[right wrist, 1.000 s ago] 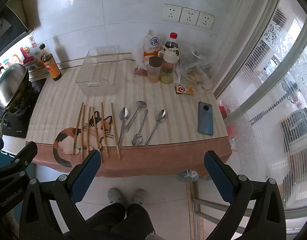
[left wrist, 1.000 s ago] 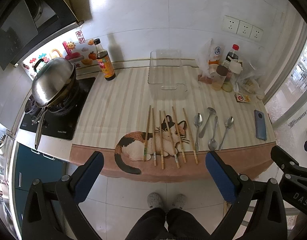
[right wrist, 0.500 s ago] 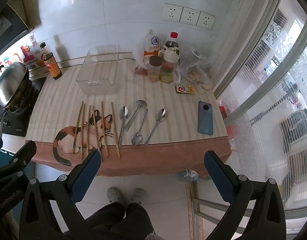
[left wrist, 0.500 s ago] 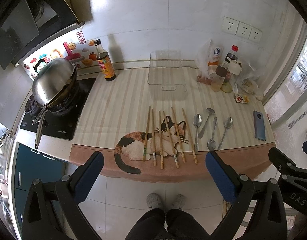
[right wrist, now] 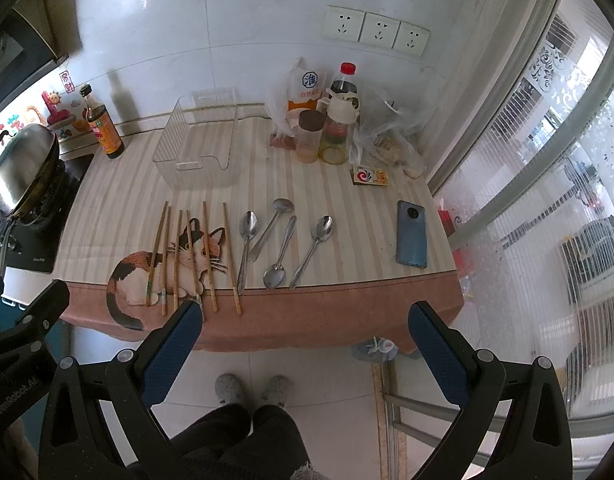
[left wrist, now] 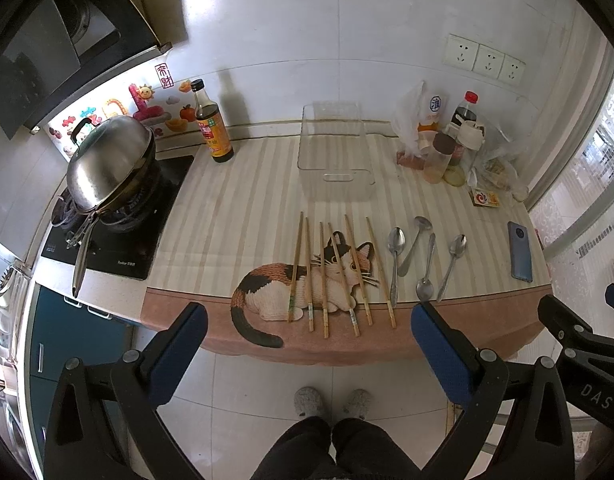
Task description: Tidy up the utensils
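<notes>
Both grippers have drifted slightly since the earlier frames; nothing on the counter has shifted. Left gripper (left wrist: pixel 307 344) and right gripper (right wrist: pixel 303 344) hang spread wide and empty, short of the counter's near edge. Six chopsticks (left wrist: pixel 339 272) lie ahead of the left gripper, long axes pointing toward the clear bin (left wrist: pixel 335 156). Four spoons (right wrist: pixel 283 240) lie parallel, nearer the right gripper.
</notes>
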